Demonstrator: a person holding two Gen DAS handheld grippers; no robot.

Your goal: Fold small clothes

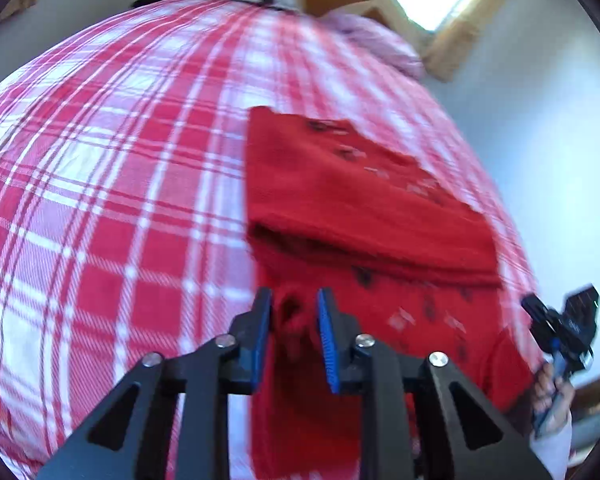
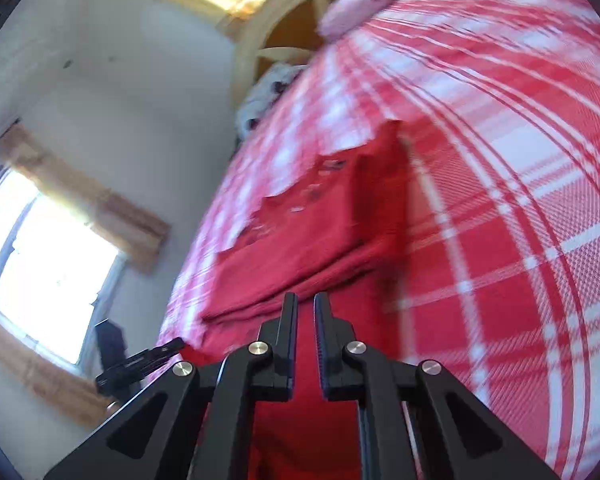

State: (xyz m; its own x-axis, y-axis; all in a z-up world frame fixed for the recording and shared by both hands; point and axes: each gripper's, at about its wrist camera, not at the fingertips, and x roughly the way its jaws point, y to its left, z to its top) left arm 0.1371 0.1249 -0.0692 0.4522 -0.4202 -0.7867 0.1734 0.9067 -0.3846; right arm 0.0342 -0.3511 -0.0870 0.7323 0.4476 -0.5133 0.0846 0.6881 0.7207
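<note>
My left gripper (image 1: 294, 312) pinches a bunched fold of the red garment (image 1: 360, 200) between its 2 blue pads (image 1: 327, 344). My right gripper (image 2: 306, 312) is clamped on the same garment's edge, jaws nearly together with cloth between them. The garment lies partly folded near the edge of the bed, on the red-and-white checked blanket (image 1: 112, 184), its near end raised by both grips. A window (image 2: 48, 268) glows beside the bed.

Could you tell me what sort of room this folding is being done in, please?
Most likely a bedroom: the red garment lies on a bed's red-and-white plaid cover, with a pink pillow by an arched wooden headboard and a curtained window.
</note>
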